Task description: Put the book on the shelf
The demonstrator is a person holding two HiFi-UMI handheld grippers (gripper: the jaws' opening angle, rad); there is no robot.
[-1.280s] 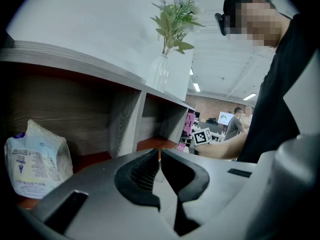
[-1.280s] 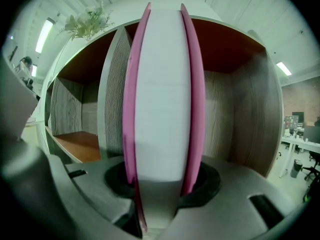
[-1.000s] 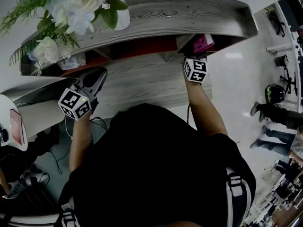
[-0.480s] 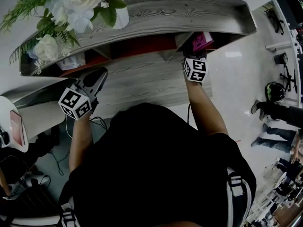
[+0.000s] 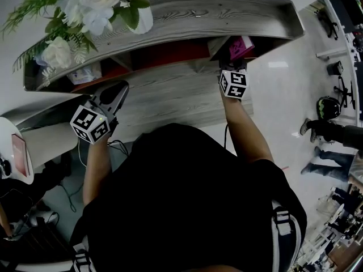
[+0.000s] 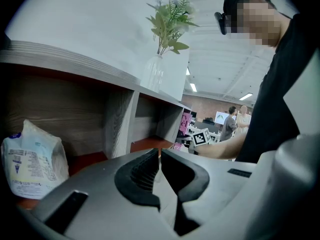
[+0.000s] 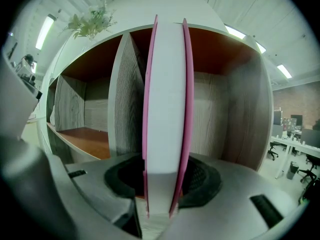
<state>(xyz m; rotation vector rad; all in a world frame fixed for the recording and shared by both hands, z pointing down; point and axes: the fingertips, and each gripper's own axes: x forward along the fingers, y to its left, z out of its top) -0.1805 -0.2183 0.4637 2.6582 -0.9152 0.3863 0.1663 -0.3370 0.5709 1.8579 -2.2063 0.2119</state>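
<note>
A book (image 7: pixel 165 109) with pink covers and white page edges stands upright between the pads of my right gripper (image 7: pixel 162 184), which is shut on it. In the head view the book (image 5: pixel 240 48) sits at the mouth of the rightmost compartment of the grey wooden shelf (image 5: pixel 187 16), with the right gripper (image 5: pixel 233 67) just below it. That compartment's red-brown floor and grey walls (image 7: pixel 240 114) surround the book. My left gripper (image 5: pixel 116 92) hovers before the shelf's left part. Its jaws are shut with nothing in them (image 6: pixel 160 156).
A vase of white flowers (image 5: pixel 91 10) stands on the shelf top at the left. A plastic pack of tissues (image 6: pixel 32 161) lies in the left compartment. Upright dividers (image 7: pixel 125 99) split the shelf. Other people stand on the floor at the far right (image 5: pixel 332 132).
</note>
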